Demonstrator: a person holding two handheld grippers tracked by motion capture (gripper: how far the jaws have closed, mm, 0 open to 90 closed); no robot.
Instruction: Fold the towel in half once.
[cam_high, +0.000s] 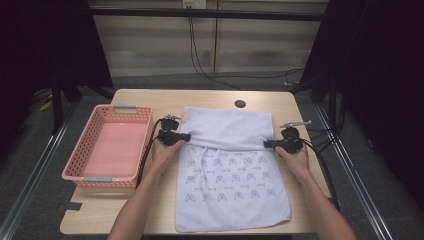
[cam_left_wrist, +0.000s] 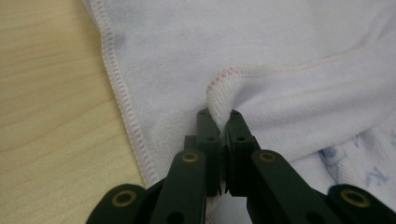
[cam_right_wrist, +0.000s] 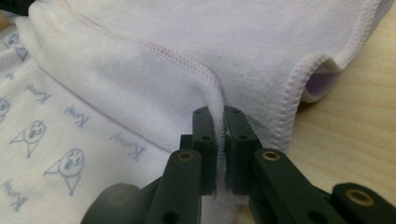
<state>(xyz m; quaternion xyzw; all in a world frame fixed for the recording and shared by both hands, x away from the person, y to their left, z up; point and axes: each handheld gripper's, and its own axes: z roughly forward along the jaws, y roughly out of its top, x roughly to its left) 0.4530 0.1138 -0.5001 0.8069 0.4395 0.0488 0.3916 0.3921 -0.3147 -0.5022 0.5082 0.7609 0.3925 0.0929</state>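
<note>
The towel (cam_high: 232, 170) lies on the table (cam_high: 150, 100), its far edge clamped by left gripper (cam_high: 187, 136) and right gripper (cam_high: 266, 144), drawn partway over; fold judged half done.

The 2 bare forearms are rising from the bottom edge toward mid-frame. The left hand (cam_high: 165, 150) is gripping the black 2-jaw left gripper (cam_high: 186, 136), pointing right; the right hand (cam_high: 294, 156) is gripping the black 2-jaw right gripper (cam_high: 267, 144), pointing left. Both grippers' jaws are pinching closed on white fabric.
</note>
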